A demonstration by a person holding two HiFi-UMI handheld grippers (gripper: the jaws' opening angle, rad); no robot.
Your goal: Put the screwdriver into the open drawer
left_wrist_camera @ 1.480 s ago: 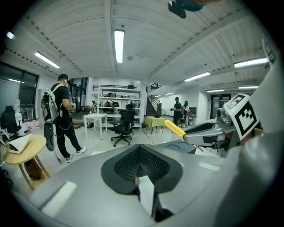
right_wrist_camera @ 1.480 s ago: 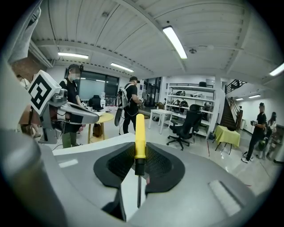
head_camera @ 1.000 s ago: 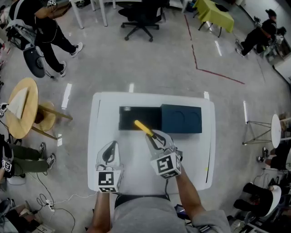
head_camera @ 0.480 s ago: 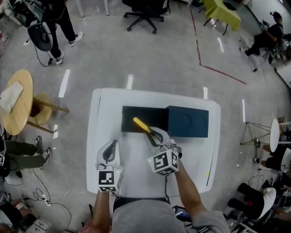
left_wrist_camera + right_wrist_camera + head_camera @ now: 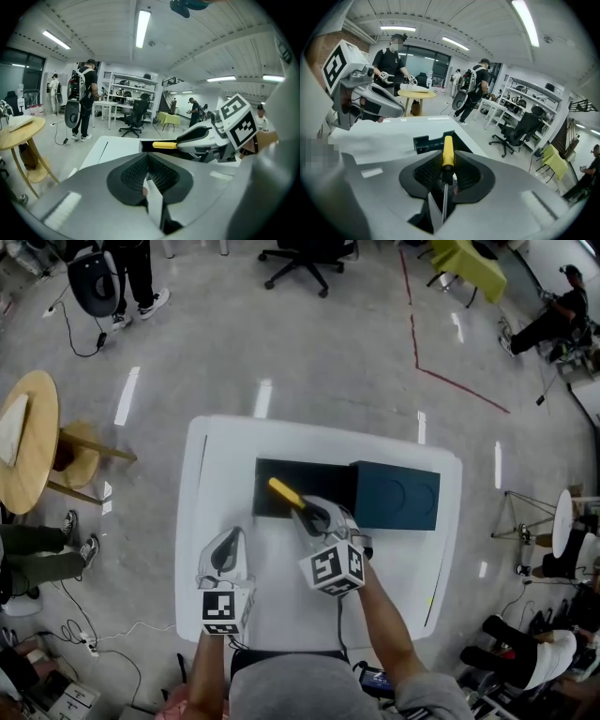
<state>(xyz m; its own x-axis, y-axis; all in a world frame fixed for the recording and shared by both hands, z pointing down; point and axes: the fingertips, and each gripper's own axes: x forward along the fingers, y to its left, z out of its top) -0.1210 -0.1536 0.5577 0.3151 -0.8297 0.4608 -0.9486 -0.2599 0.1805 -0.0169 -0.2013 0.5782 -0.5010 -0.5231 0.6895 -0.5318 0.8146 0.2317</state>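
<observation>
Because the screwdriver (image 5: pixel 448 149) has to end up inside the open drawer (image 5: pixel 425 143), the right gripper (image 5: pixel 448 161) carries it handle first. Its fingers are clamped on the thin metal shaft, and the yellow handle sticks out past the fingertips. In the head view the handle (image 5: pixel 286 495) already hangs over the dark drawer (image 5: pixel 323 486), while the right gripper (image 5: pixel 315 518) is just short of the drawer's near wall. Judging by this, the grip leaves the heavy end free to drop in once the fingers let go. The tilt down toward the table (image 5: pixel 217 465) suits that release.

The left gripper (image 5: pixel 148 161) has its fingers pressed together with nothing between them. In the head view the left gripper (image 5: pixel 226 555) sits beside the right one, over bare table on the near side of the drawer. It seems to be waiting, out of the path.

Beyond and to the right of the right fingertips, the dark box (image 5: pixel 397 495) that the drawer slides from adjoins the drawer. It does not block the way. Only the drawer's low near wall lies below the screwdriver, and the handle looks to be past it. People, an office chair (image 5: pixel 519 129) and a round wooden stand (image 5: pixel 28 439) are all well apart from both pairs of fingers.
</observation>
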